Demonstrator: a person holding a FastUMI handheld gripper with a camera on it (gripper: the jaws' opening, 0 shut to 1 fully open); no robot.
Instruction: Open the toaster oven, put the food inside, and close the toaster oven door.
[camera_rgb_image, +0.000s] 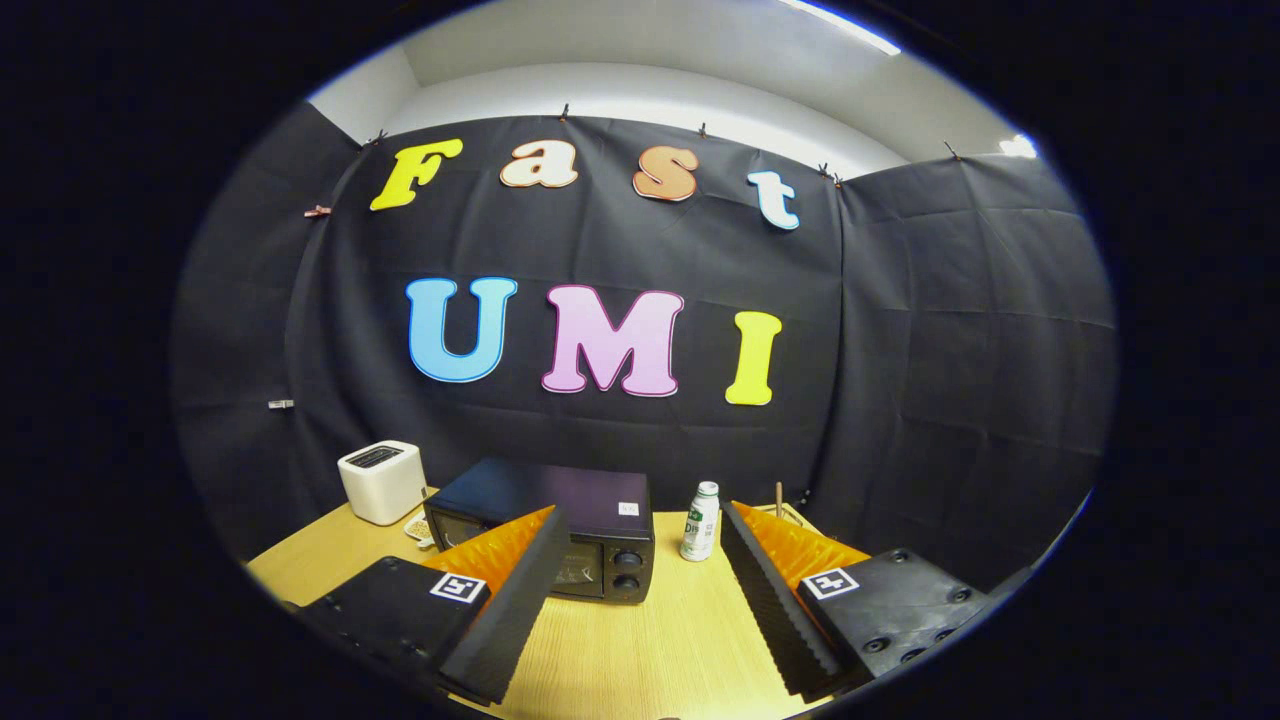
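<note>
Gripper with fingers spread wide, nothing between them, held above a wooden table. Beyond the left finger, a dark toaster oven stands with its door up against the front, apparently closed; the finger hides part of the glass. A white bottle stands just beside the oven, a white toaster farther left. No food can be made out. A closed door fits either food still outside or food already shut within.

Wooden table, dark toaster oven on it, white toaster, small white bottle.
</note>
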